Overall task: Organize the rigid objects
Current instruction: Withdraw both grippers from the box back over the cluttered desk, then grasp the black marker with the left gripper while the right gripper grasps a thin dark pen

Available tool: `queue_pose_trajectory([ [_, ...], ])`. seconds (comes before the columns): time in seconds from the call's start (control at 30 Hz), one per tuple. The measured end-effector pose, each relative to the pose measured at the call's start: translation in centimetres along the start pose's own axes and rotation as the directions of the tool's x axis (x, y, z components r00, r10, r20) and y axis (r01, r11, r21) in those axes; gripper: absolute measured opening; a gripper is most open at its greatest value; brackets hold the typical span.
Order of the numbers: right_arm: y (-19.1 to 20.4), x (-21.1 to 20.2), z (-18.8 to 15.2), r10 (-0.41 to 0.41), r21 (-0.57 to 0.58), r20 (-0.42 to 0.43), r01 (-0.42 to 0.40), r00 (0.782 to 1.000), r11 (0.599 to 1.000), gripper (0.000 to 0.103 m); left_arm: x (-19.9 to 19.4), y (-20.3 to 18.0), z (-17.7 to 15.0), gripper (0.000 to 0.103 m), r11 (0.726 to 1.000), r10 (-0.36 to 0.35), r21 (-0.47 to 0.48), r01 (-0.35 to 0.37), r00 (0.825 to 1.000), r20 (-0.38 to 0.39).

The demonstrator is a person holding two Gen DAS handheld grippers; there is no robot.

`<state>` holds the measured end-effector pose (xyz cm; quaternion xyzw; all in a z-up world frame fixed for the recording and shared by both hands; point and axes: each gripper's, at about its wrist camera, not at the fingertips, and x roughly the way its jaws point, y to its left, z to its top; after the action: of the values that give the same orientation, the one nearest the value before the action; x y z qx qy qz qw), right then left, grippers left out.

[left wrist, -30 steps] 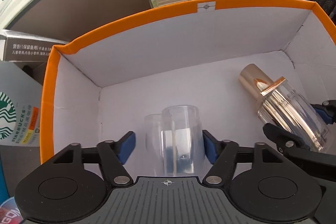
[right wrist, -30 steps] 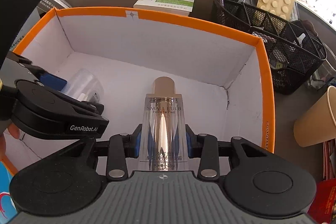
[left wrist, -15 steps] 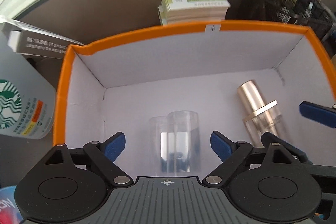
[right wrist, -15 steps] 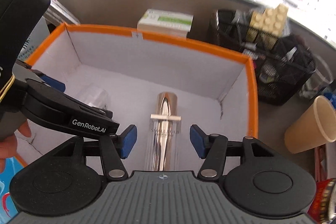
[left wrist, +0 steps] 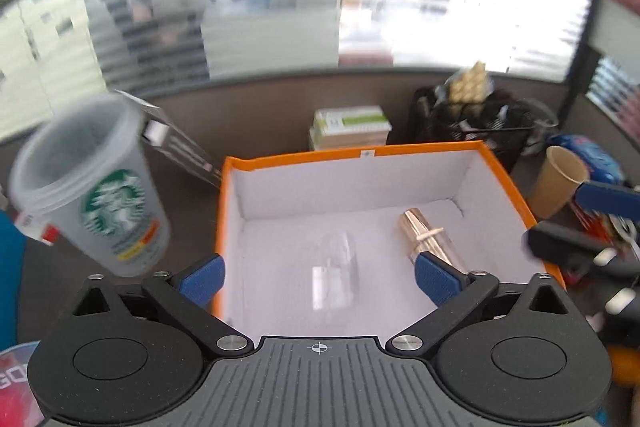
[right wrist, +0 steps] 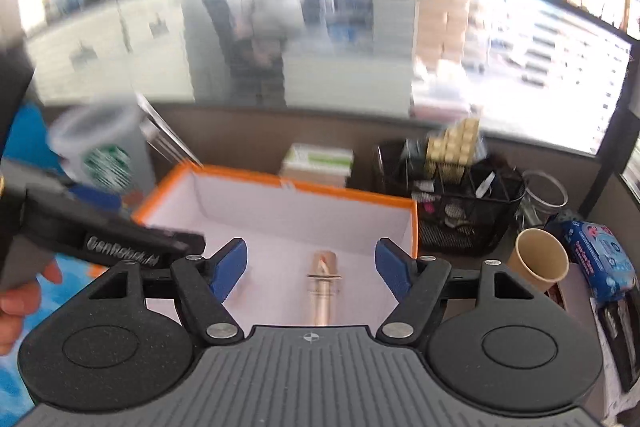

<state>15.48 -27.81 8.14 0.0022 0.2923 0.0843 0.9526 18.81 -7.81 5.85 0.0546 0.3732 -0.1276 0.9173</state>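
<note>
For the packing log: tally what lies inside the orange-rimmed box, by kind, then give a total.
Clear plastic containers: 1
Gold-capped cosmetic bottles: 1
Total in the orange-rimmed box: 2

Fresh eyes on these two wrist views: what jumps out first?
The orange-rimmed box at centre, white inside, with a clear cup lying on its floor and a gold bottle lying to the cup's right. Both claws hang above it, jaws opening, nothing between them. A Starbucks cup stands left of the box.
</note>
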Motion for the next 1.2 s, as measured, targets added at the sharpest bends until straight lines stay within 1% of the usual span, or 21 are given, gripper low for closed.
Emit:
queue_pose_trajectory([
  [0.07,0.1,-2.7,-2.4,0.024,0.007,0.062,-0.025,0.998,1.000,0.069,-2.0,0.5,-3.6,0.103,0.999,0.026,0.025,-0.028,0.998,0.060],
  [0.13,0.4,-4.3,-5.7,0.008,-0.002,0.084,-0.008,0.996,1.000,0.069,-3.0,1.1,-7.3,0.103,0.997,0.061,0.032,-0.064,0.995,0.081],
  [0.2,0.9,-4.9,-9.1,-0.030,-0.029,0.068,0.032,0.997,0.999,0.069,-3.6,1.8,-10.7,0.103,0.995,0.092,0.025,-0.095,0.992,0.090],
  [0.3,2.0,-4.6,-13.7,-0.087,-0.084,0.017,0.088,0.996,0.993,0.067,-4.1,2.7,-14.7,0.103,0.993,0.119,-0.002,-0.120,0.990,0.072],
  [0.33,2.2,-4.5,-14.9,-0.094,-0.091,0.005,0.094,0.996,0.991,0.067,-4.3,2.8,-15.6,0.103,0.991,0.131,-0.006,-0.130,0.989,0.066],
  [0.4,2.6,-4.4,-16.5,-0.087,-0.081,-0.015,0.085,0.996,0.993,0.067,-4.7,2.6,-17.0,0.103,0.991,0.133,0.018,-0.134,0.989,0.071],
  [0.47,2.7,-4.3,-17.5,-0.089,-0.060,-0.021,0.087,0.996,0.994,0.067,-4.4,2.0,-18.1,0.103,0.987,0.151,0.053,-0.153,0.988,0.045],
  [0.53,2.8,-4.3,-18.4,-0.098,-0.050,-0.023,0.097,0.995,0.994,0.067,-4.1,1.5,-18.9,0.103,0.987,0.136,0.087,-0.138,0.990,0.025],
  [0.67,2.5,-4.7,-19.7,-0.172,-0.066,-0.014,0.171,0.985,0.983,0.066,-4.8,0.5,-20.5,0.103,0.980,0.146,0.127,-0.150,0.988,0.042],
  [0.7,2.3,-4.6,-20.1,-0.186,-0.068,-0.014,0.185,0.982,0.980,0.065,-4.8,0.3,-20.8,0.103,0.979,0.144,0.137,-0.149,0.989,0.042],
  [0.77,2.0,-4.5,-20.6,-0.193,-0.060,-0.025,0.191,0.981,0.980,0.058,-4.7,-0.1,-21.3,0.103,0.979,0.125,0.158,-0.128,0.992,0.030],
  [0.8,1.6,-4.5,-21.0,-0.192,-0.050,-0.027,0.191,0.981,0.980,0.056,-4.7,-0.3,-21.8,0.103,0.980,0.116,0.162,-0.119,0.993,0.026],
  [0.83,1.3,-4.5,-21.3,-0.190,-0.040,-0.031,0.189,0.981,0.981,0.051,-4.6,-0.4,-21.9,0.103,0.980,0.111,0.165,-0.114,0.994,0.022],
  [0.9,1.0,-4.6,-21.7,-0.185,-0.018,-0.031,0.185,0.982,0.983,0.047,-4.6,-0.5,-22.3,0.103,0.982,0.098,0.160,-0.100,0.995,0.021],
  [1.07,0.7,-4.3,-22.3,-0.197,-0.022,-0.039,0.196,0.980,0.980,0.042,-3.6,-1.1,-22.8,0.103,0.983,0.090,0.163,-0.088,0.996,-0.005],
  [1.13,0.5,-4.2,-22.4,-0.182,-0.010,-0.044,0.181,0.982,0.983,0.041,-3.6,-1.2,-22.9,0.103,0.988,0.055,0.148,-0.053,0.998,-0.010],
  [1.2,0.5,-4.1,-22.5,-0.174,-0.006,-0.047,0.174,0.984,0.985,0.041,-4.3,-1.3,-22.9,0.103,0.990,0.030,0.134,-0.031,1.000,0.009],
])
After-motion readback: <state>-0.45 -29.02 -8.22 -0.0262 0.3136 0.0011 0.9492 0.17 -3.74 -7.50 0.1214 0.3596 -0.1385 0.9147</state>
